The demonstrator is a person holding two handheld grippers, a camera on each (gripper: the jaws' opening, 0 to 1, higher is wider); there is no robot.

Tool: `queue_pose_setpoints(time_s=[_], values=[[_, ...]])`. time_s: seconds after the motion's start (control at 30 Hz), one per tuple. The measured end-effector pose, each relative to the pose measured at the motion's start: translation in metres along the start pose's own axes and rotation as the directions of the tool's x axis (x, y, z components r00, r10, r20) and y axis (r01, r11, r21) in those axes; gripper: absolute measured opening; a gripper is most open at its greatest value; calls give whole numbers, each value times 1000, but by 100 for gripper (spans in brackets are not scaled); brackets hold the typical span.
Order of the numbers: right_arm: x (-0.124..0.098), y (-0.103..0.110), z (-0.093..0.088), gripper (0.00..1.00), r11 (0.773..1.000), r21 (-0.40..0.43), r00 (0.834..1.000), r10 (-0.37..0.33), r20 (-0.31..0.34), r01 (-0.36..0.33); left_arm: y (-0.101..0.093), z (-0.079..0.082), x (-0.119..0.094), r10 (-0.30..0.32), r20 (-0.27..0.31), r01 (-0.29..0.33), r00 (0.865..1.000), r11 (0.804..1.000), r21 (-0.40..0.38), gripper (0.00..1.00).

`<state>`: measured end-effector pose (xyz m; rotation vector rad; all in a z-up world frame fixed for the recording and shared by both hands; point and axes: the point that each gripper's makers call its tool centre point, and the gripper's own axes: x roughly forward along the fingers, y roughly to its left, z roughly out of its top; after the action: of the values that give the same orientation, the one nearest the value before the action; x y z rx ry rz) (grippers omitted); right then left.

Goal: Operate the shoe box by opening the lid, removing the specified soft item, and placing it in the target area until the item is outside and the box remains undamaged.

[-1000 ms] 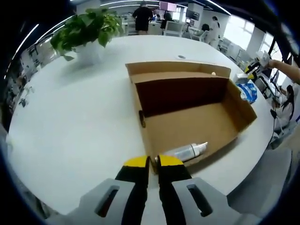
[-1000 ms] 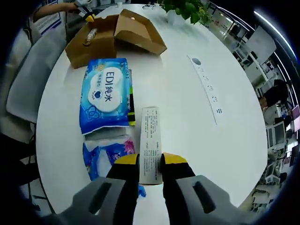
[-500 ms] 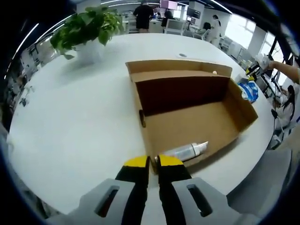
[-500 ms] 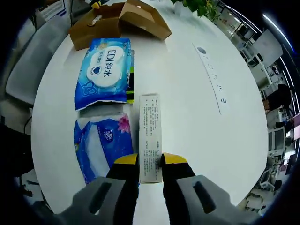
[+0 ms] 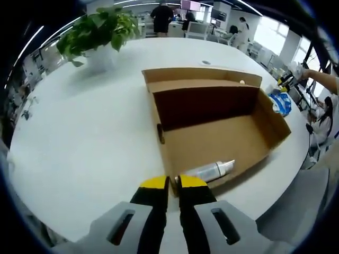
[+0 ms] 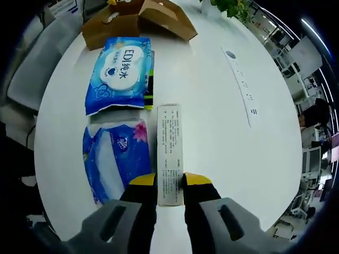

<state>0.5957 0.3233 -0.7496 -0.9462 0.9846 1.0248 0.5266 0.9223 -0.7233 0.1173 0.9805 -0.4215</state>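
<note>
Left claw point(image 5: 173, 183): gripping the shoe box point(image 5: 212, 132) front wall, jaws narrow.
Right claw point(image 6: 170, 180): clamping a white carton point(image 6: 170, 151) over the worktop point(image 6: 212, 132).

Left gripper point(image 5: 172, 182) low at the bottom of the left gripper view, its 2 yellow-tipped black jaws pointing forward and drawn nearly together, with just a thin gap between them at the near wall of the shoe box point(image 5: 212, 114). Right gripper point(image 6: 170, 179) likewise at the bottom of the right gripper view, jaws parallel and pressed against both long sides of a narrow white carton point(image 6: 170, 153), clamping its near end. In the left gripper view, a hand point(image 5: 297, 69) and bare forearm at the far right edge.
</note>
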Motion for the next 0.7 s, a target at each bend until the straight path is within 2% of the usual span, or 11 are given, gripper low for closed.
queue_pose_setpoints(time_s=[0.27, 0.5, 0.63, 0.7], values=[[0, -1, -1, 16, 1000, -20, 1000, -2, -25, 2, 0, 0, 0, -3, -1, 3, 1000, 1000, 9, 4], [-1, -6, -1, 17, 999, -25, 999, -32, -33, 31, 0, 1, 0, -4, 4, 4, 1000, 1000, 19, 5], [-4, -11, 0, 17, 998, -11, 998, -57, -34, 56, 0, 2, 0, -2, 7, 1, 1000, 999, 38, 5], [-5, -13, 1, 17, 998, 25, 998, -65, -28, 66, 0, 2, 0, 1, 6, -1, 1000, 998, 61, 6]])
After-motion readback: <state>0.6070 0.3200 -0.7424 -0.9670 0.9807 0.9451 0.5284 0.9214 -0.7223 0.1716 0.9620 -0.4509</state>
